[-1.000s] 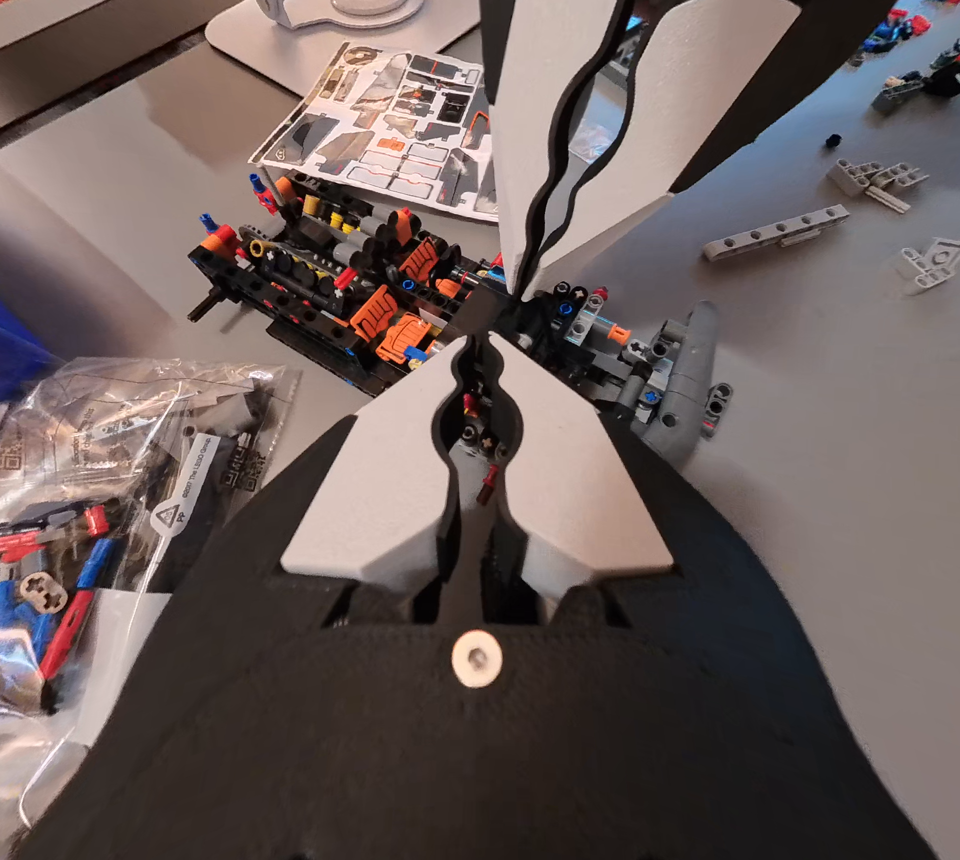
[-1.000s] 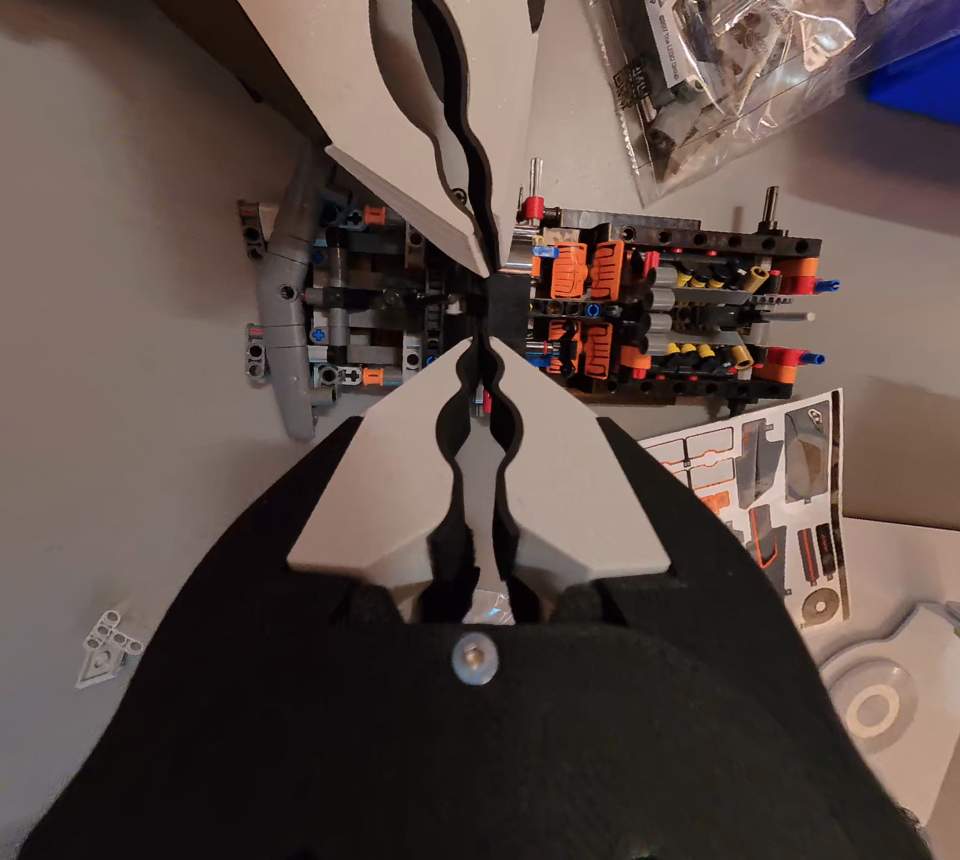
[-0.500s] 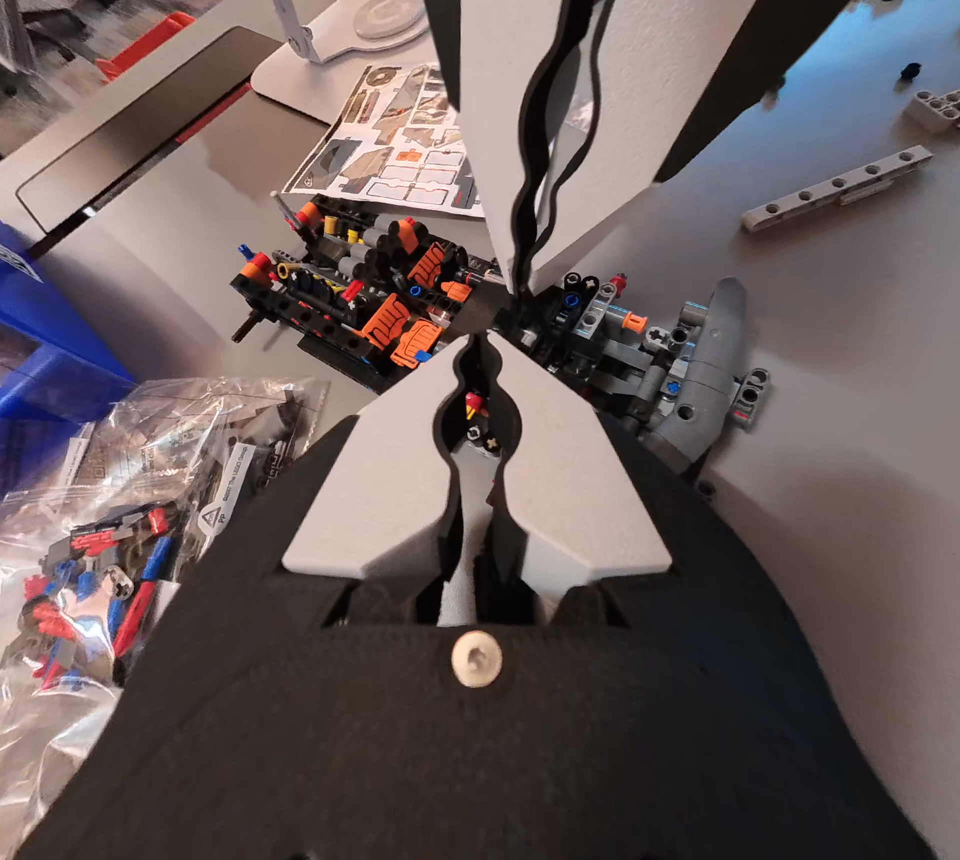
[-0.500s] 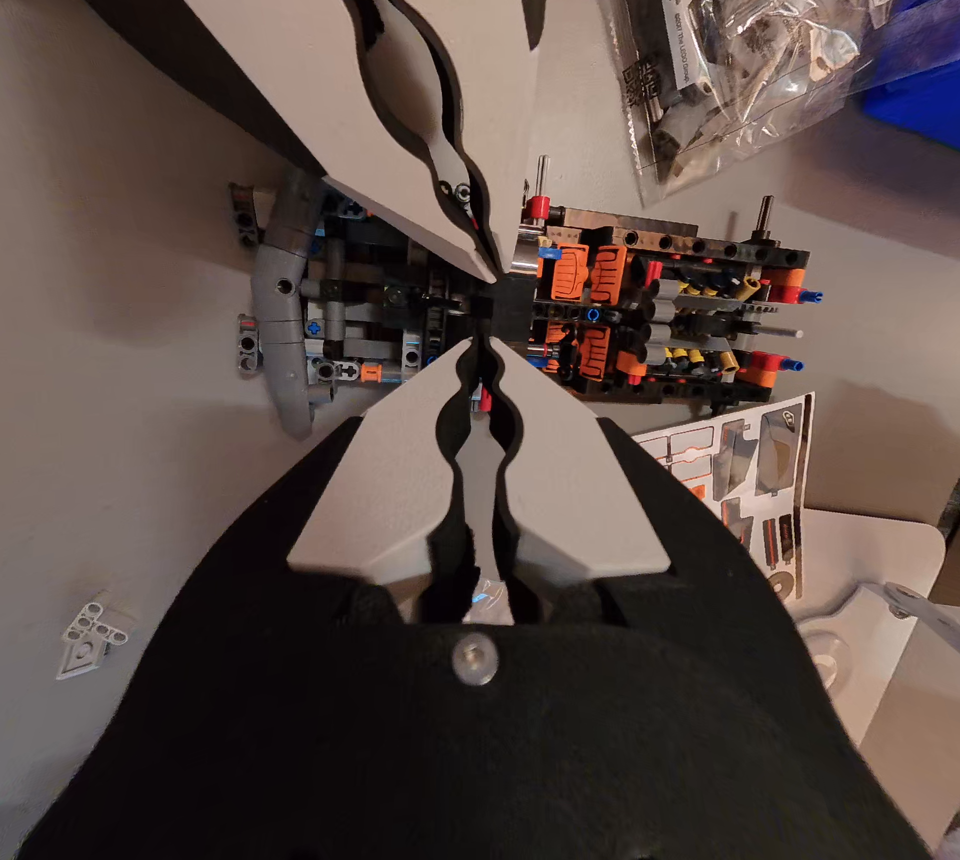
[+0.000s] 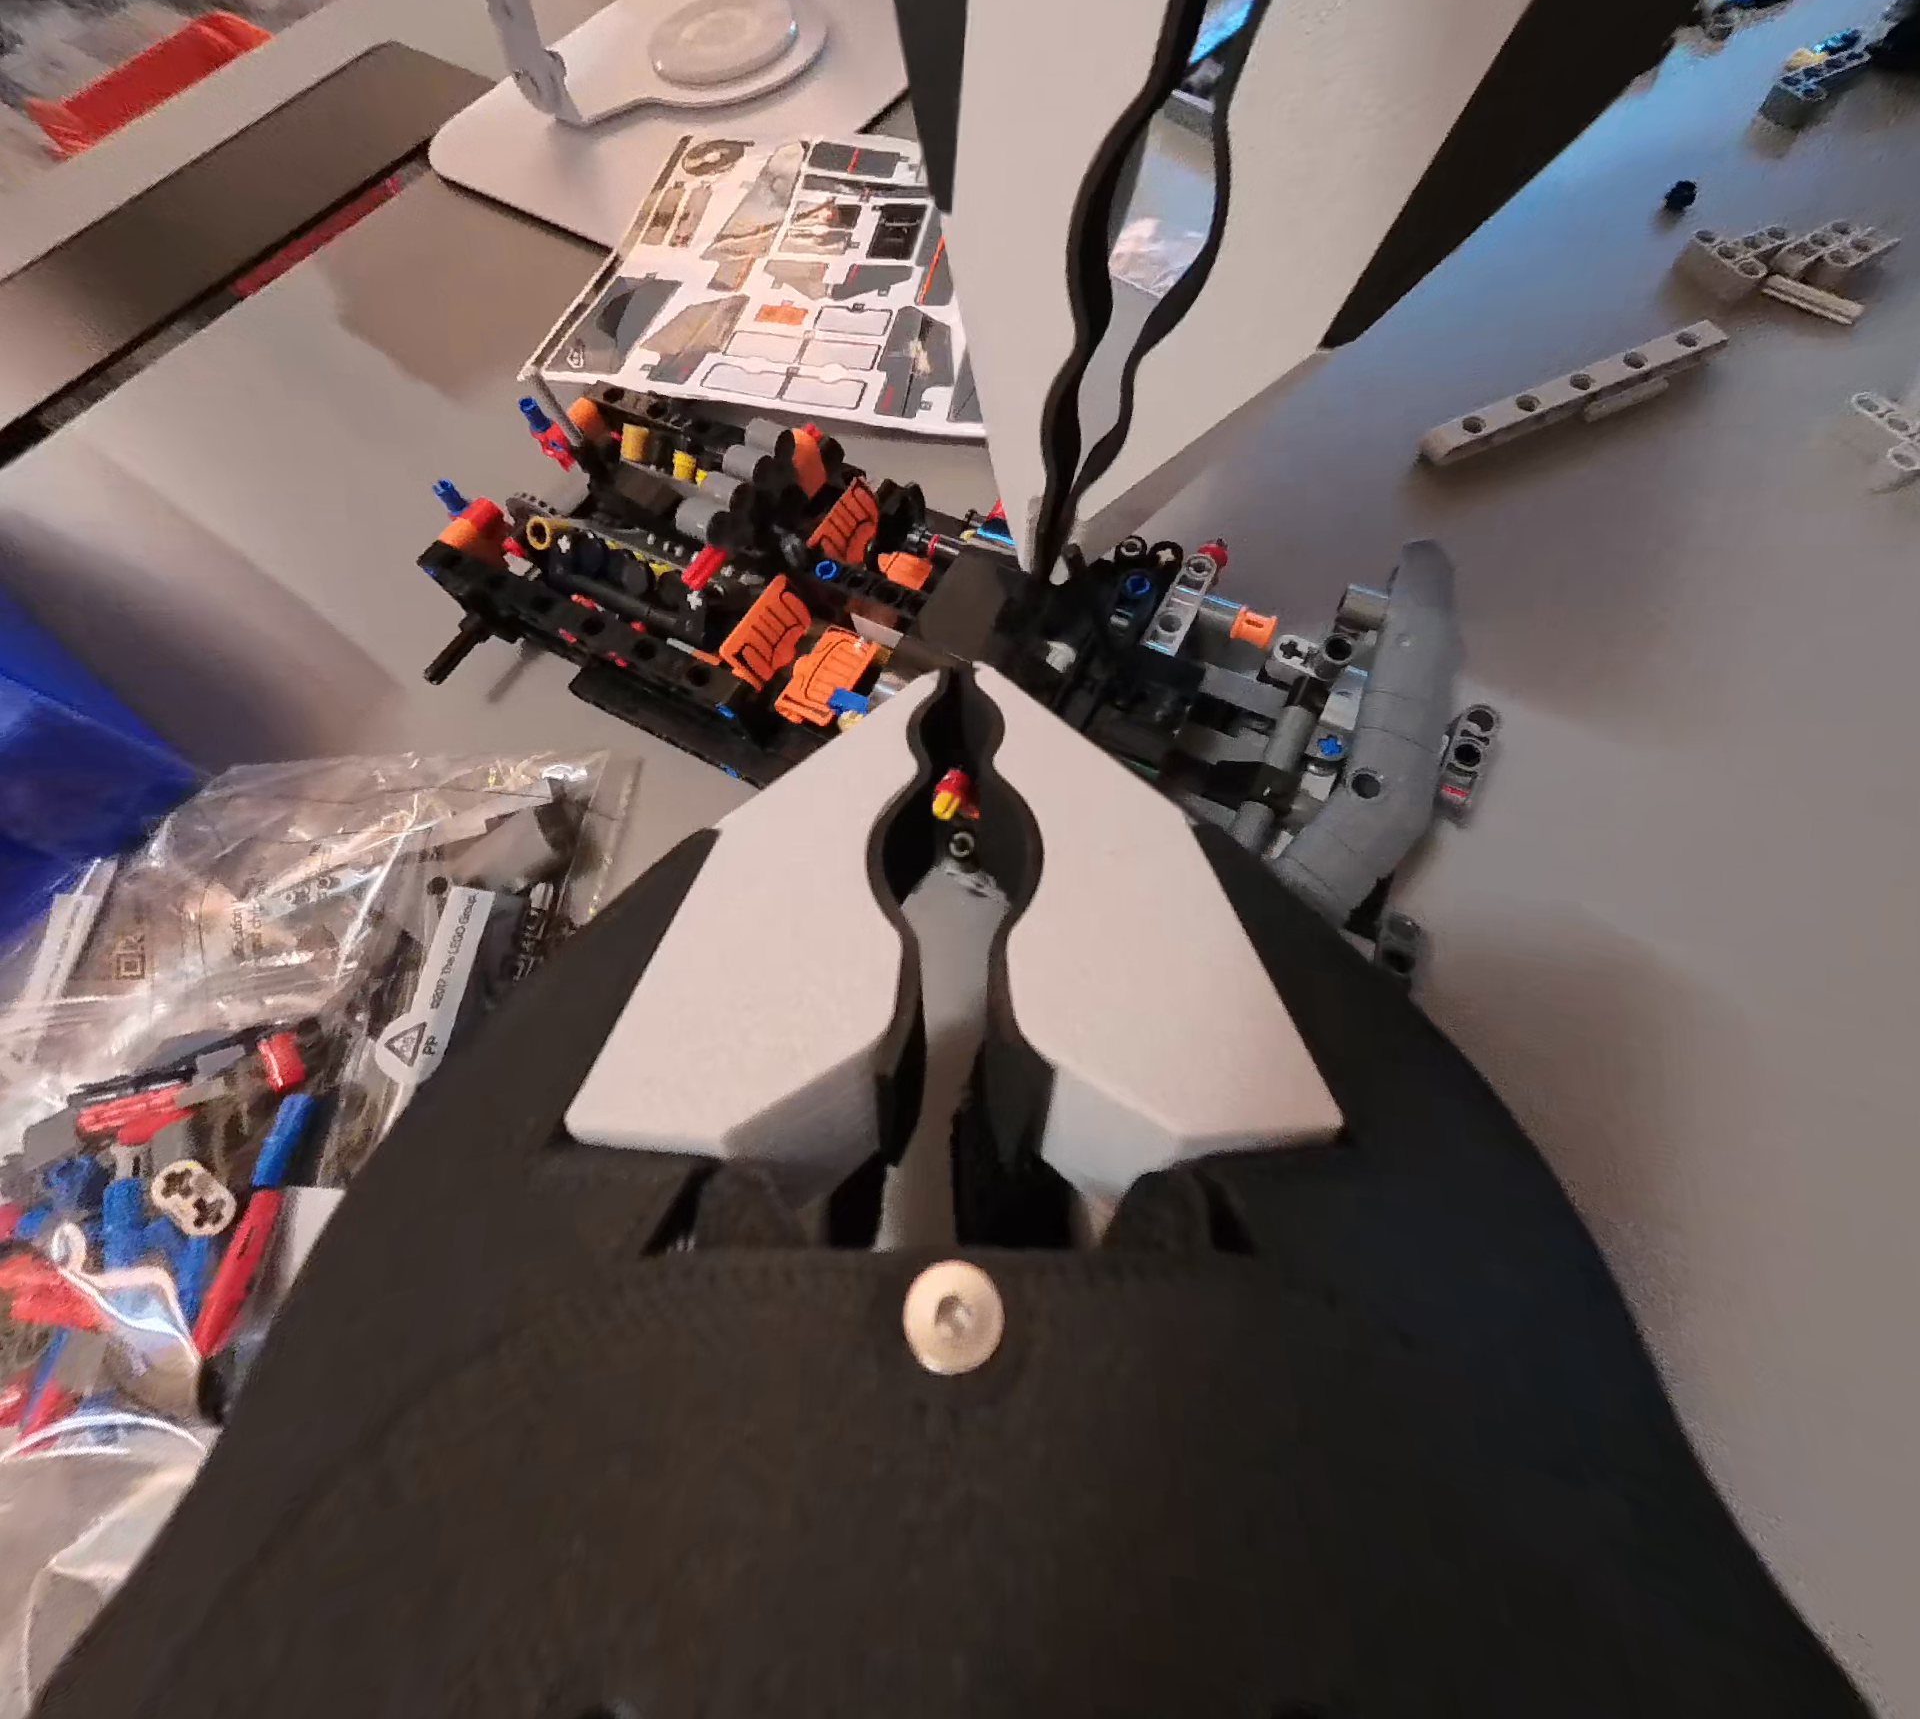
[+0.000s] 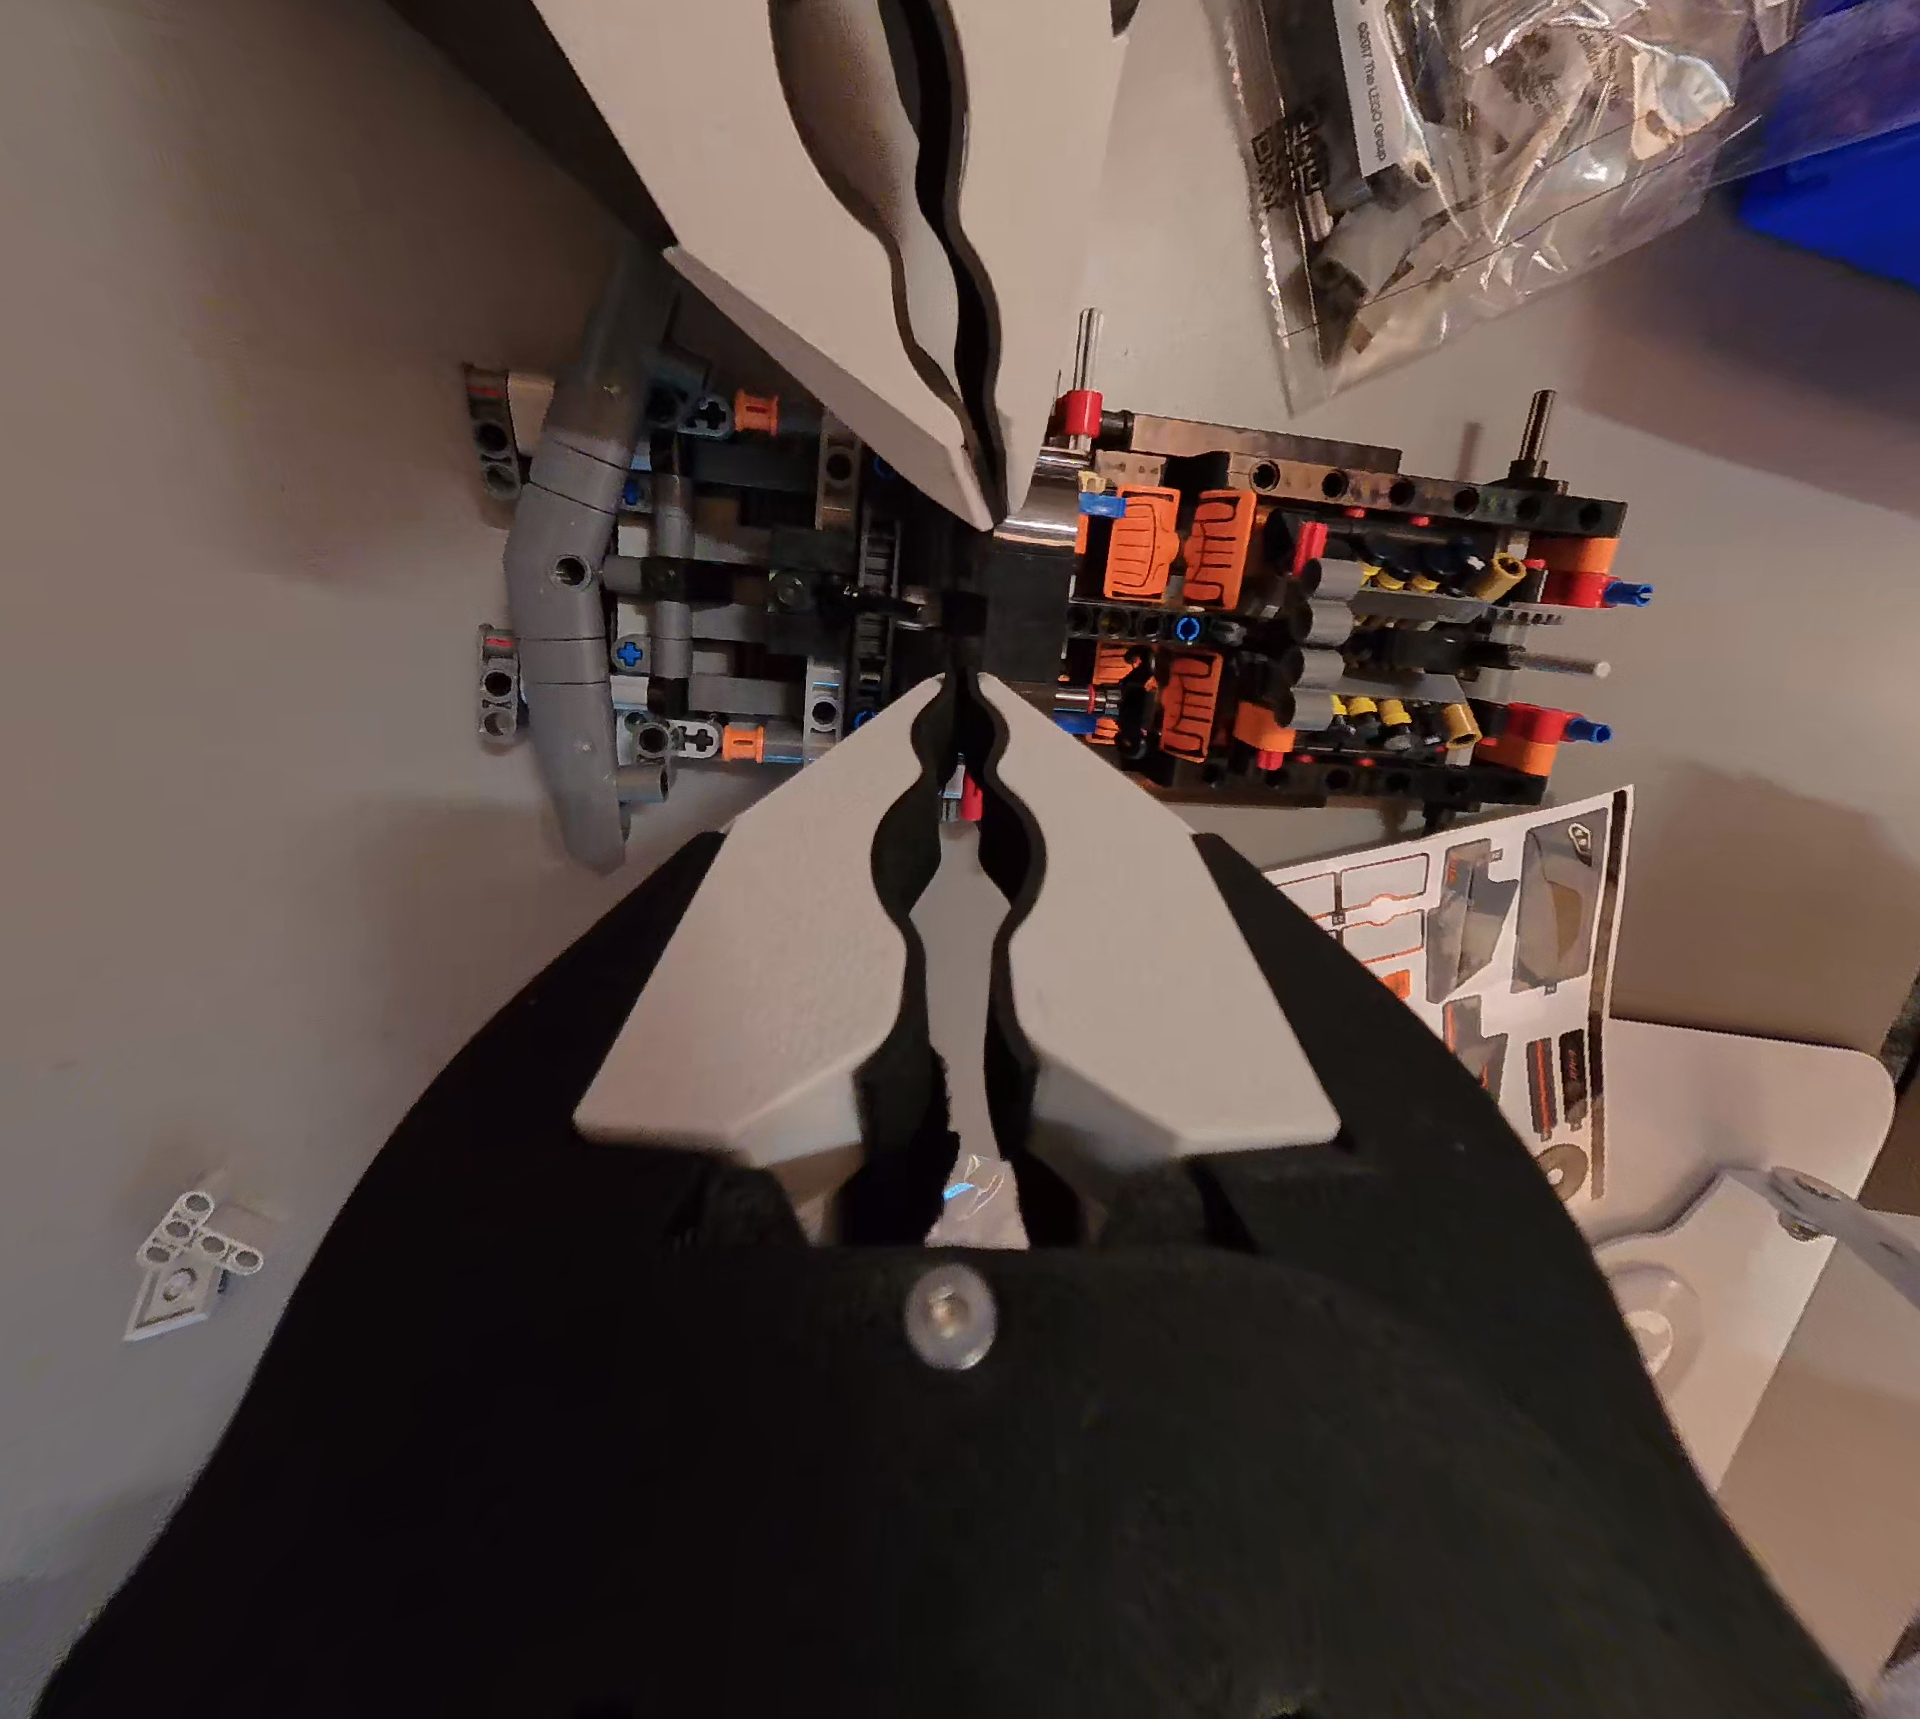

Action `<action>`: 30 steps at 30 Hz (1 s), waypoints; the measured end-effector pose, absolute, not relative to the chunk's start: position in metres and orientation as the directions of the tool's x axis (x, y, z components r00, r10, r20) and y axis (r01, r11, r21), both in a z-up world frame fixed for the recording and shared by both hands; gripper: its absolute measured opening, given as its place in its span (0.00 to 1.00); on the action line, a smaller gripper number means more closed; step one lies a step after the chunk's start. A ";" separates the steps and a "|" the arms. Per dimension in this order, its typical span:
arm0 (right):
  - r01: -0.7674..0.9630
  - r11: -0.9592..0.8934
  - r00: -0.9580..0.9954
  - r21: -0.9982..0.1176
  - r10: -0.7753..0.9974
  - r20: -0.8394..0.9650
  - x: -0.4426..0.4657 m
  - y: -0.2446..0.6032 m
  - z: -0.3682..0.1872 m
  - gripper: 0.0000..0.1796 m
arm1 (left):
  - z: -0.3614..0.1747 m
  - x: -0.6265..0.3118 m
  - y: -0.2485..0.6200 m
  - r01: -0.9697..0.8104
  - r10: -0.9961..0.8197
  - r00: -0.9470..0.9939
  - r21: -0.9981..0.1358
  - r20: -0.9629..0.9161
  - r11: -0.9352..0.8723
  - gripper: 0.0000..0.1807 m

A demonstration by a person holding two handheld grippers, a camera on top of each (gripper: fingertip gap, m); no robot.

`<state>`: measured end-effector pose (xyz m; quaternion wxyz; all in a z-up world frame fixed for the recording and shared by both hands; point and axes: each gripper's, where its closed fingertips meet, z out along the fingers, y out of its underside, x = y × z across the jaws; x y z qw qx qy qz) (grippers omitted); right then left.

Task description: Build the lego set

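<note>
Left wrist view, near to far: left gripper clenched, tips at chassis middle; right gripper clenched opposite, also at the middle. Whether either actually grips a part, cannot tell. Chassis flat on table, partly built. Unopened bag, sticker sheet, loose beam left over. Versus half a second ago: camera farther back, grippers unchanged.

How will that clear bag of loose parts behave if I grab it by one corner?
The bag looks like thin, crinkled film, so it would probably sag and fold rather than lift flat. The loose pieces inside would likely slide to the low end. Its glossy surface may slip in the tongs.
</note>
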<state>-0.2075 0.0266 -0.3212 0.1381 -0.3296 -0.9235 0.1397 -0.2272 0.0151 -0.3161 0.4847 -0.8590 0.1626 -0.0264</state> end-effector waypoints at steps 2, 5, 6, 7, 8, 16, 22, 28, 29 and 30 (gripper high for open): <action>0.572 0.746 -0.746 -0.341 0.646 0.161 -0.207 0.027 -0.321 0.00 | -0.317 -0.227 0.015 -0.272 -0.311 0.942 -0.837 -0.130 -0.475 0.00; 0.577 0.745 -0.746 -0.335 0.648 0.157 -0.208 0.026 -0.321 0.00 | -0.319 -0.228 0.013 -0.314 -0.302 0.936 -0.822 -0.183 -0.475 0.00; 0.577 0.747 -0.747 -0.330 0.646 0.158 -0.208 0.026 -0.321 0.00 | -0.319 -0.228 0.013 -0.316 -0.300 0.936 -0.819 -0.185 -0.480 0.00; 0.576 0.751 -0.748 -0.323 0.643 0.161 -0.208 0.026 -0.321 0.00 | -0.319 -0.228 0.013 -0.318 -0.298 0.936 -0.818 -0.190 -0.479 0.00; 0.576 0.755 -0.750 -0.315 0.641 0.164 -0.208 0.026 -0.321 0.00 | -0.319 -0.228 0.013 -0.326 -0.293 0.934 -0.818 -0.203 -0.474 0.00; 0.585 0.743 -0.738 -0.326 0.654 0.166 -0.208 0.025 -0.321 0.00 | -0.320 -0.228 0.013 -0.384 -0.274 0.920 -0.785 -0.281 -0.486 0.00; 0.592 0.713 -0.708 -0.376 0.683 0.181 -0.209 0.025 -0.320 0.00 | -0.318 -0.227 0.013 -0.349 -0.283 0.931 -0.799 -0.233 -0.490 0.00; 0.613 0.659 -0.661 -0.435 0.730 0.174 -0.209 0.034 -0.311 0.00 | -0.302 -0.238 0.010 -0.238 -0.250 0.958 -0.875 -0.140 -0.421 0.00; 0.613 0.656 -0.662 -0.440 0.730 0.167 -0.209 0.034 -0.311 0.00 | -0.301 -0.239 0.010 -0.238 -0.256 0.957 -0.878 -0.138 -0.416 0.00; 0.613 0.653 -0.664 -0.446 0.731 0.157 -0.209 0.033 -0.312 0.00 | -0.301 -0.236 0.010 -0.238 -0.275 0.953 -0.878 -0.128 -0.415 0.00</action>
